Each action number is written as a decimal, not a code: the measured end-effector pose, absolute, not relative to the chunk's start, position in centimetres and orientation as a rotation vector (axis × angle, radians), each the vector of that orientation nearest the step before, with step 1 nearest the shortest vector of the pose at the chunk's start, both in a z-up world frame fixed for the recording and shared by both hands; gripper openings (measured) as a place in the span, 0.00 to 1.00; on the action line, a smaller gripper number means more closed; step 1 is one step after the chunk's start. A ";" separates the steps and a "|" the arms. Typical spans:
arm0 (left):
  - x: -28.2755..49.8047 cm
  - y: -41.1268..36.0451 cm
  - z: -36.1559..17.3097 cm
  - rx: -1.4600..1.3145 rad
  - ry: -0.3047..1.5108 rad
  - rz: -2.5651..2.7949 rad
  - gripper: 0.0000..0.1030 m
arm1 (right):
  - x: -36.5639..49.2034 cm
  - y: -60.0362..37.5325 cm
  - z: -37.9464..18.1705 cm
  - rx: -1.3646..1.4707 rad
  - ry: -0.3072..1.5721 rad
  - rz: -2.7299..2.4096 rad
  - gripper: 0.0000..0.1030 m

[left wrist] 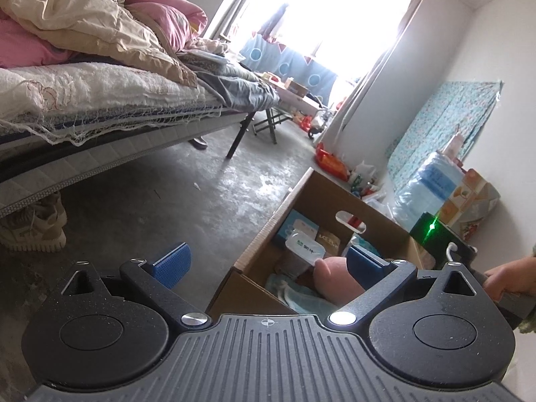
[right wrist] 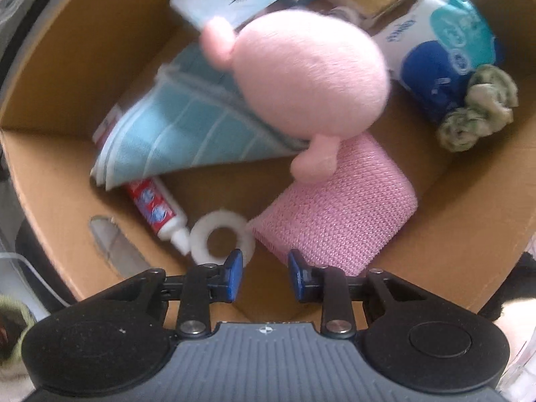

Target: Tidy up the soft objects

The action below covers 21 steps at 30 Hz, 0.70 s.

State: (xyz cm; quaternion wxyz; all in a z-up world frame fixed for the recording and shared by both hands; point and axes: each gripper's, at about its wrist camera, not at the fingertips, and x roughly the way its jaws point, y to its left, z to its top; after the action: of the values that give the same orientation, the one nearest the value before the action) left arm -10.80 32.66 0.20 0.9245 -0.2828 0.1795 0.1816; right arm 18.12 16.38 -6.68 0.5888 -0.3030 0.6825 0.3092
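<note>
Pink round plush toy (right wrist: 311, 77) seen lying in brown cardboard box (right wrist: 50, 174); right gripper (right wrist: 263, 274) jaws narrowed, empty; left gripper (left wrist: 268, 264) jaws apart; wider opening advised before descent.

Glaring daylight pours through the window (left wrist: 328, 16) onto a bare grey floor (left wrist: 187, 181). A bed (left wrist: 100, 100) heaped with rumpled bedding stands left; white walls (left wrist: 435, 60) opposite.

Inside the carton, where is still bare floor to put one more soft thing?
Bare carton floor lies between teal cloth, white ring and pink mesh roll. The far side is crowded with the pink plush and packets.
</note>
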 end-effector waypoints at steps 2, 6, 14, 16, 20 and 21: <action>-10.6 32.5 0.3 -0.579 0.368 0.369 0.97 | 18.3 16.2 -6.7 -0.709 1.569 0.709 0.31; -10.4 32.0 0.4 -0.572 0.373 0.360 0.97 | 18.2 15.9 -6.9 -0.693 1.552 0.691 0.31; -10.6 31.5 0.8 -0.567 0.366 0.359 0.97 | 16.4 15.2 -4.1 -0.637 1.495 0.772 0.41; -10.6 31.4 0.9 -0.568 0.364 0.359 0.97 | 15.8 14.9 -2.9 -0.601 1.460 0.827 0.44; -10.8 31.0 1.2 -0.564 0.364 0.354 0.97 | 15.5 15.5 -2.8 -0.473 1.524 0.925 0.44; -10.9 30.8 1.3 -0.559 0.363 0.355 0.97 | 15.5 15.5 -3.2 -0.432 1.563 0.942 0.43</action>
State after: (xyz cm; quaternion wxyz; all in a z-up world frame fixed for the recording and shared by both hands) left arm -10.90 30.84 1.33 0.9296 -0.2728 0.1772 0.1735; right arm 15.48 15.54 -3.21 0.5916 -0.1855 0.6721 0.4047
